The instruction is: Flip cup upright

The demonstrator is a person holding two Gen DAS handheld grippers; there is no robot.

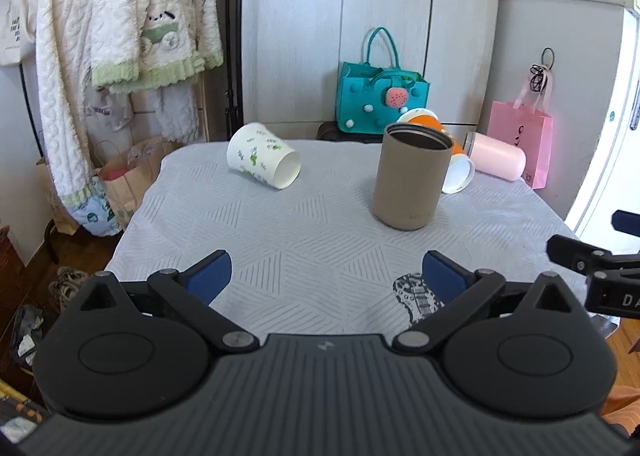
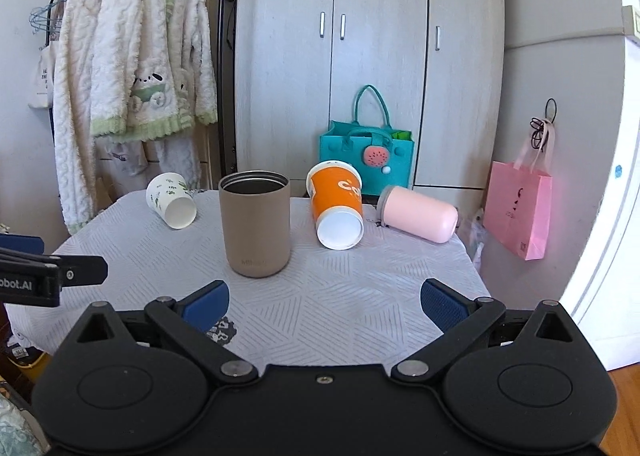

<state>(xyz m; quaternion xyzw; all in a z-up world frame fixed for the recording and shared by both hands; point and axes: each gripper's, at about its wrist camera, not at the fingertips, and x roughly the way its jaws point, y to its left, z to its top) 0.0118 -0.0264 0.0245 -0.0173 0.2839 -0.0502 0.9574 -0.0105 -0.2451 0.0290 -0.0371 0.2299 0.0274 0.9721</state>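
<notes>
A tan metal cup point(image 1: 410, 176) point(image 2: 255, 222) stands upright on the table. A white paper cup with green print point(image 1: 262, 155) point(image 2: 171, 205) lies on its side at the far left, mouth toward me. An orange paper cup point(image 2: 338, 209) point(image 1: 452, 152) lies on its side behind the tan cup. A pink tumbler point(image 2: 420, 214) point(image 1: 498, 155) lies on its side at the far right. My left gripper point(image 1: 328, 276) is open and empty over the near table. My right gripper point(image 2: 325, 302) is open and empty, in front of the tan cup.
The table wears a grey patterned cloth point(image 1: 320, 224) point(image 2: 360, 288). A teal bag point(image 1: 380, 96) point(image 2: 366, 160) and a pink bag point(image 1: 524, 140) point(image 2: 520, 212) stand behind the table. Fluffy robes point(image 1: 120, 36) hang at the left. White cabinets point(image 2: 360, 36) fill the back.
</notes>
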